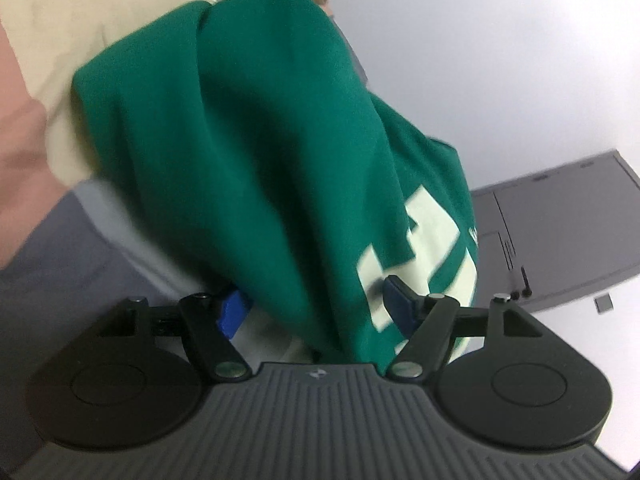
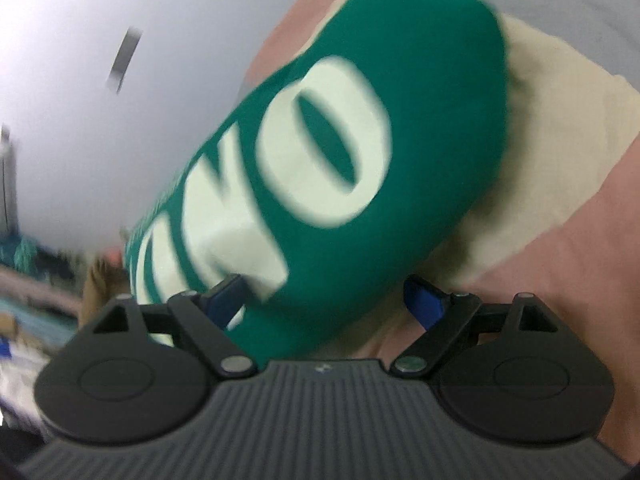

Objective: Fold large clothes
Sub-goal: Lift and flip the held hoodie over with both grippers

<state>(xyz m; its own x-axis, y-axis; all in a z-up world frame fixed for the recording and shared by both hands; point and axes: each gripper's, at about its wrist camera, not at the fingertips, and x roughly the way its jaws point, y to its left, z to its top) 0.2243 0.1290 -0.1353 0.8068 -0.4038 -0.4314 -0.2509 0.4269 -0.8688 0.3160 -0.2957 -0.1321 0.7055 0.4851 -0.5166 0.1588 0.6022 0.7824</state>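
The green garment (image 1: 256, 152) hangs bunched in the air between both tongs, resting on no surface, its long axis running from the wide-spread left gripper (image 1: 312, 304) toward the equally wide right gripper (image 2: 326, 300), neither visibly clamped.

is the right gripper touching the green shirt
Touching. In the right wrist view the green shirt fills the gap of the right gripper, and the blue left finger presses straight into the cloth.
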